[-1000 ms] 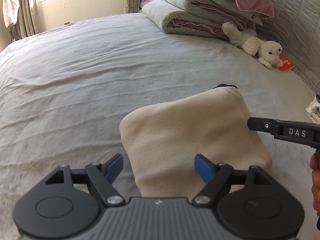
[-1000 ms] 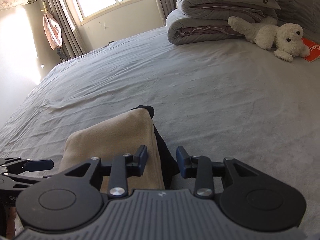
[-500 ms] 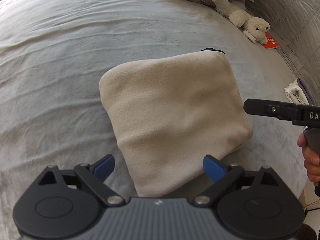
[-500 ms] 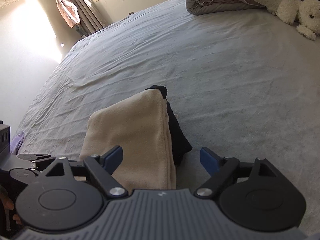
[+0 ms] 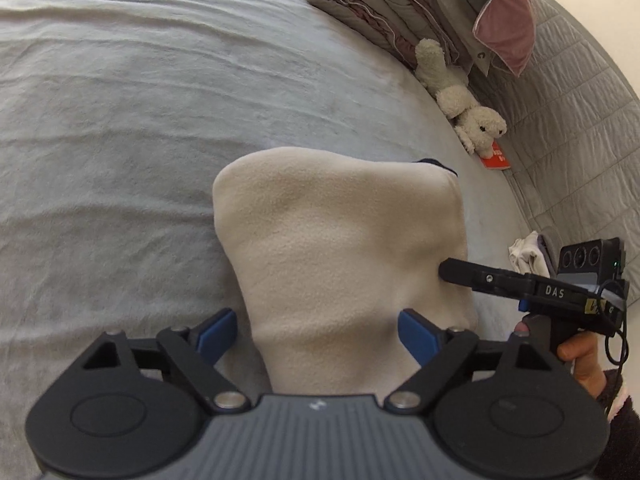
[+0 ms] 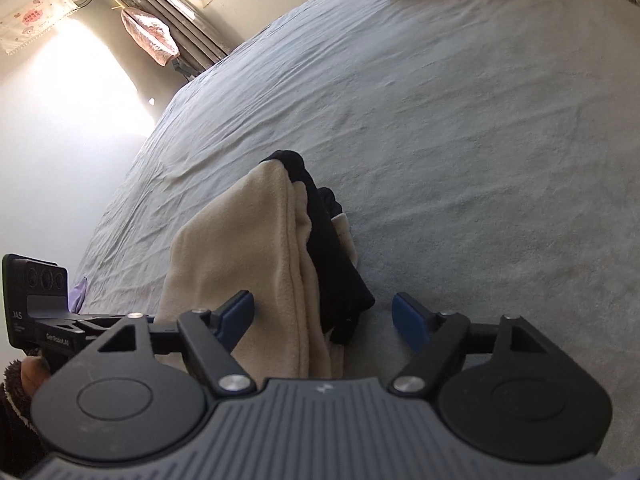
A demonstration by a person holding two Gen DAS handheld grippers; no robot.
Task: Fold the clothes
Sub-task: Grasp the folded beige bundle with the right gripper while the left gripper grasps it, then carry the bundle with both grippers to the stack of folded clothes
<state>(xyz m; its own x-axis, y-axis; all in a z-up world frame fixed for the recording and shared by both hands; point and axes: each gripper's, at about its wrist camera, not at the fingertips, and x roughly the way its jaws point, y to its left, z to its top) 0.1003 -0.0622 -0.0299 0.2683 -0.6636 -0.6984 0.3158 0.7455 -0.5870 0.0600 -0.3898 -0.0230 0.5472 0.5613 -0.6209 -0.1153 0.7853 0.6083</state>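
1. A folded beige fleece garment (image 5: 340, 256) lies on the grey bed (image 5: 120, 120), a black lining (image 6: 332, 240) showing along its right edge.
2. The left claw (image 5: 316, 330) stands spread wide at the near end of the bundle, its blue pads (image 5: 218, 330) on either side, gripping nothing.
3. The right claw (image 6: 328, 318) is likewise spread wide, straddling the right edge where the layers stack.
4. Far off, a plush toy (image 5: 468, 112) lies against folded quilts (image 5: 380, 4), beside a red booklet (image 5: 496, 158).
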